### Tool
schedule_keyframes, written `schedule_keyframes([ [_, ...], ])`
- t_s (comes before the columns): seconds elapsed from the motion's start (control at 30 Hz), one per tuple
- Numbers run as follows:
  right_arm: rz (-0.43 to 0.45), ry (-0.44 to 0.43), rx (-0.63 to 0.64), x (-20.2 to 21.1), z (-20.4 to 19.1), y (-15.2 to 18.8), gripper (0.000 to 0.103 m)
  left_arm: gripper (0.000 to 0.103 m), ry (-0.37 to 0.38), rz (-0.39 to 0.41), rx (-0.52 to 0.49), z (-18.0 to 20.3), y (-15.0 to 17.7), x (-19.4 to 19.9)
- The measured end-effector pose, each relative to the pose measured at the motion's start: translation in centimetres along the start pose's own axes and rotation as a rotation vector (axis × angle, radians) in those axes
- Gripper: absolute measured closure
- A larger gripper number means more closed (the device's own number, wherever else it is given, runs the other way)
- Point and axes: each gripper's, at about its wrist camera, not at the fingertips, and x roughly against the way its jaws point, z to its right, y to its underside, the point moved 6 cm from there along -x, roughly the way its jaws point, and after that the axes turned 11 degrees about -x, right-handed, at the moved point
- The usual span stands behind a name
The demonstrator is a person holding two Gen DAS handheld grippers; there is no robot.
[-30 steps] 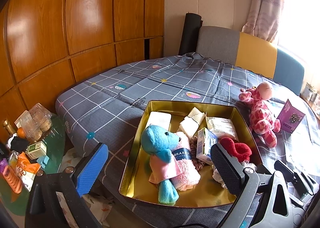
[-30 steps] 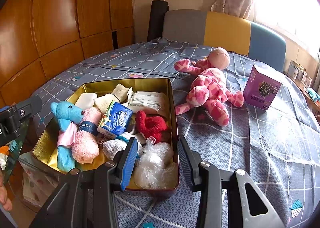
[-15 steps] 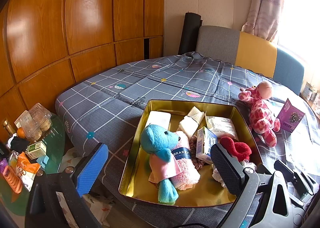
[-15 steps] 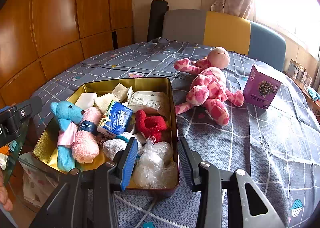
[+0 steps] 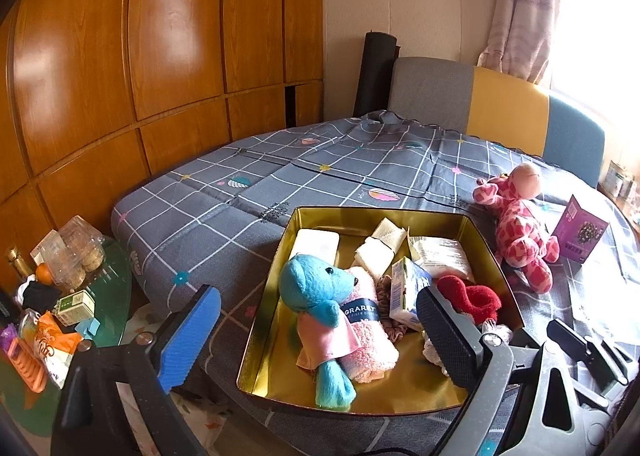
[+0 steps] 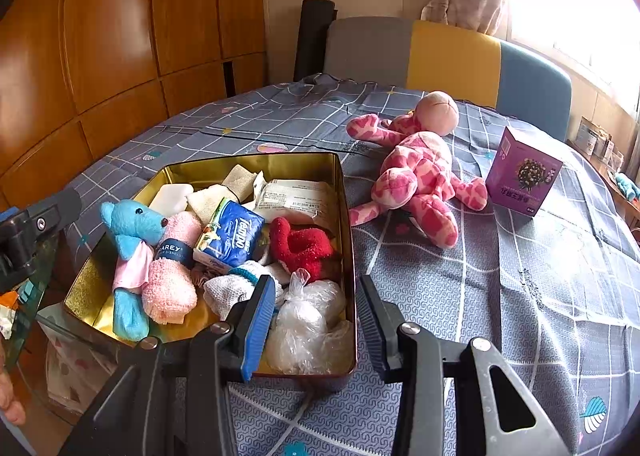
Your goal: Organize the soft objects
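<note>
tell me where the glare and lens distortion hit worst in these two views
Left wrist view: the window at top right is blown out white, the wood panels carry shiny reflections, and they bow with the fisheye. Right wrist view: the window washes out the upper right corner, the panel lines curve too, while the gold tin and pink plush toy stay sharp.

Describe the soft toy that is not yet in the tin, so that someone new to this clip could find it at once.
Start at the gold tin on the grey checked bedspread. Just beyond its far right corner, on the cover itself, lies the pink spotted plush, sprawled with limbs spread beside a purple box. Unlike the blue teddy inside the tin, it is pink, patterned and outside.
</note>
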Motion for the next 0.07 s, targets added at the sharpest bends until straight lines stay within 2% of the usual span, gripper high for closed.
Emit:
schedule_keyframes([
  [0.07, 0.002, 0.001, -0.005, 0.07, 0.21, -0.05, 0.061, 0.001, 0.032, -0.016, 0.003, 0.19, 0.02, -0.29],
])
